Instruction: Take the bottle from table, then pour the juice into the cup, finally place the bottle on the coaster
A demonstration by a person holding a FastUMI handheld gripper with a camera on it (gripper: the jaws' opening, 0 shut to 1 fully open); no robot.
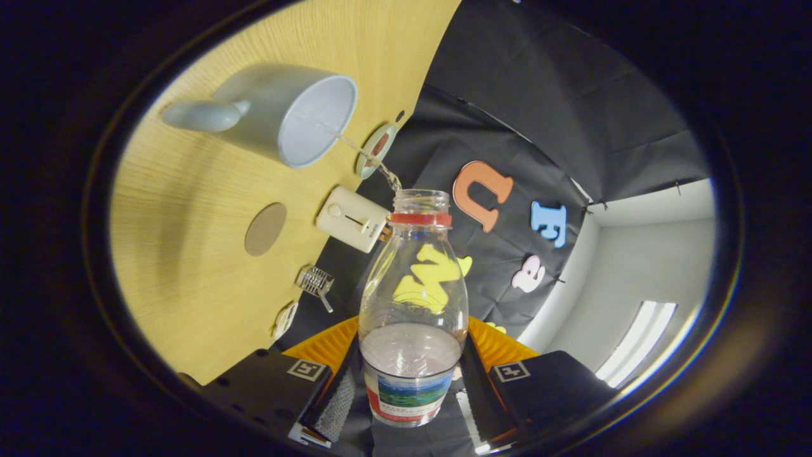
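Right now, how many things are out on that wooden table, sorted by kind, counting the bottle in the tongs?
Bottle, clamped in the tongs, pouring: 1
Mug: 1
Round coasters: 2
White box: 1
Small metal clip: 1
Total: 6

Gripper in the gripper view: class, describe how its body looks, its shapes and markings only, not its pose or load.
The gripper has two blocky black housings, each bearing a small square black-and-white tag. Behind the fingers, a ribbed orange part curves across.
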